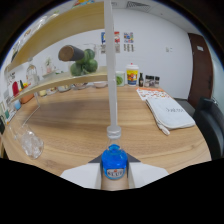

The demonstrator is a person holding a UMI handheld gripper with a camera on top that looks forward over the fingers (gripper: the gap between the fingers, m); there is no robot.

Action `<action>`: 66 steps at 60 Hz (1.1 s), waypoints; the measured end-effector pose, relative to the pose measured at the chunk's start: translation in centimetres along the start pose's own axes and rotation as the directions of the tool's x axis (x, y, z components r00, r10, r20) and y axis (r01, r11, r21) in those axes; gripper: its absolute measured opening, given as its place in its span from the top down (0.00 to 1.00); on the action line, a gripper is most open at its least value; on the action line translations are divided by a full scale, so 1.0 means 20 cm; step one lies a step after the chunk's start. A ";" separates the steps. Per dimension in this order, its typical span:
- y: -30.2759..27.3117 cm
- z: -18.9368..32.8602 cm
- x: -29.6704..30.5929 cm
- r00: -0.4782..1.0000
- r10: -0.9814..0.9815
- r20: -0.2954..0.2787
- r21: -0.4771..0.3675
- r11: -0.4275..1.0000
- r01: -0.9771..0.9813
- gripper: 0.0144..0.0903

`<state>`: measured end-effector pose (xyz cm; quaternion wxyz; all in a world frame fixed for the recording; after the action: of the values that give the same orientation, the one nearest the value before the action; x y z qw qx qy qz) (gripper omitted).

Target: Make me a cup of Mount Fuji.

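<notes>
A small bottle of blue liquid (114,161) with a red and white label sits between my two fingers. My gripper (114,169) is shut on it, with the pale fingers (80,176) pressing from both sides. Above the bottle's grey cap (114,132) a long pale tube (111,70) runs straight up out of view. A clear glass holding ice (30,142) stands on the wooden table (75,120), ahead of the fingers and well to their left.
A folded white cloth (170,112) and a printed sheet (150,93) lie on the table's far right. A curved wooden shelf (60,82) with bottles, jars and green fruit (85,66) runs along the back left. A black chair (210,125) stands at the right.
</notes>
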<state>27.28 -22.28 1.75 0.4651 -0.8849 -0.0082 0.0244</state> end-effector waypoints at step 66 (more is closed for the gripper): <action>-0.32 -0.67 -0.73 0.992 0.062 -0.108 0.158 0.987 -0.044 0.06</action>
<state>13.49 -30.16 15.09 0.5313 -0.8460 0.0436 -0.0127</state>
